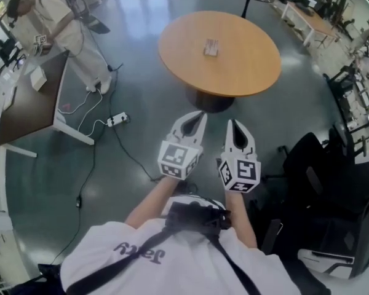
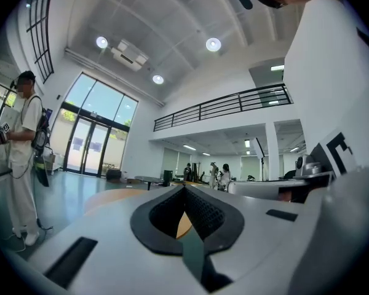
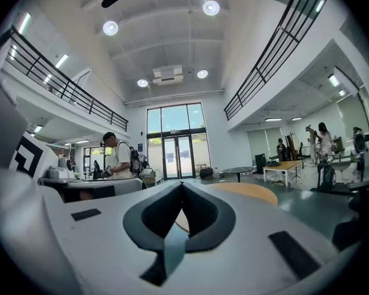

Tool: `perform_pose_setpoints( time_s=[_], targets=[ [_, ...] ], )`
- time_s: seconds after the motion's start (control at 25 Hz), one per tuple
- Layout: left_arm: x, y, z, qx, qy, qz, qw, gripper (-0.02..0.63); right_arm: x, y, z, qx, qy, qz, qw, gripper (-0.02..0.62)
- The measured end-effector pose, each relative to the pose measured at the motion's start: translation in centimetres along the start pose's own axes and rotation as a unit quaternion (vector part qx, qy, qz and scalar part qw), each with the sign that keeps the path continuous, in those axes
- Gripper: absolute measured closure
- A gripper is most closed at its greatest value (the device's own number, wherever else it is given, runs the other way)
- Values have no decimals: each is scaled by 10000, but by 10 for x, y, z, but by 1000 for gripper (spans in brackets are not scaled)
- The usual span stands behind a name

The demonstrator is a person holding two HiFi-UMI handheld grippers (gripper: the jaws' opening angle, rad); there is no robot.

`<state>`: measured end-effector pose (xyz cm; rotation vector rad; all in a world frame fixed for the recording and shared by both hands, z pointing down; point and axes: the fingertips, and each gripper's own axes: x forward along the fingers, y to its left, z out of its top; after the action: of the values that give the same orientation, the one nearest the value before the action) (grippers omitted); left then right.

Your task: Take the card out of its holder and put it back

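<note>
The card holder [image 1: 210, 48], a small pale object, lies near the middle of the round wooden table [image 1: 246, 66] some way ahead of me. I cannot make out the card in it. My left gripper [image 1: 200, 114] and right gripper [image 1: 232, 123] are held side by side in front of my chest, short of the table's near edge, pointing at it. Both are shut with nothing between the jaws. In the left gripper view the left gripper [image 2: 184, 188] has its tips together, with the table [image 2: 114, 196] beyond. The right gripper [image 3: 182, 184] is closed the same way, with the table [image 3: 249, 192] behind it.
A person [image 1: 61, 26] stands at the back left beside a dark desk [image 1: 31, 100]. A power strip [image 1: 117, 120] and cables lie on the floor to the left. Black chairs [image 1: 320, 165] stand close on my right. The table's dark pedestal [image 1: 208, 100] is just ahead.
</note>
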<state>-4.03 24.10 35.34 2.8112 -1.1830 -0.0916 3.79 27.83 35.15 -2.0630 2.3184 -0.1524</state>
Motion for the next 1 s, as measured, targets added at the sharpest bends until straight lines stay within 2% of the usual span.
perform_pose_setpoints(
  time_s=[0.12,0.24,0.4,0.52,0.72,0.88,1.0],
  targets=[
    [40,27,3,-53,-17,-231,9997,595,45,-12,7,-19,-63,-199,9998,586],
    [79,58,23,-38,-202,-427,9989,595,88,-17,15,-80,-135,-336,9993,586],
    [124,99,45,-13,-405,-551,9977,595,142,-20,25,-145,-177,-469,9986,586],
    [151,122,44,-16,-370,-674,9970,595,174,-23,28,-153,-187,-525,9983,586],
    [176,136,37,-74,-310,-936,9951,595,199,-36,26,-216,-134,-732,9970,586],
    [192,142,30,-153,-224,-956,9951,595,211,-53,27,-122,-178,-920,9955,585],
    [199,147,25,-165,-185,-905,9956,595,224,-61,24,-48,-158,-897,9958,584]
  ],
)
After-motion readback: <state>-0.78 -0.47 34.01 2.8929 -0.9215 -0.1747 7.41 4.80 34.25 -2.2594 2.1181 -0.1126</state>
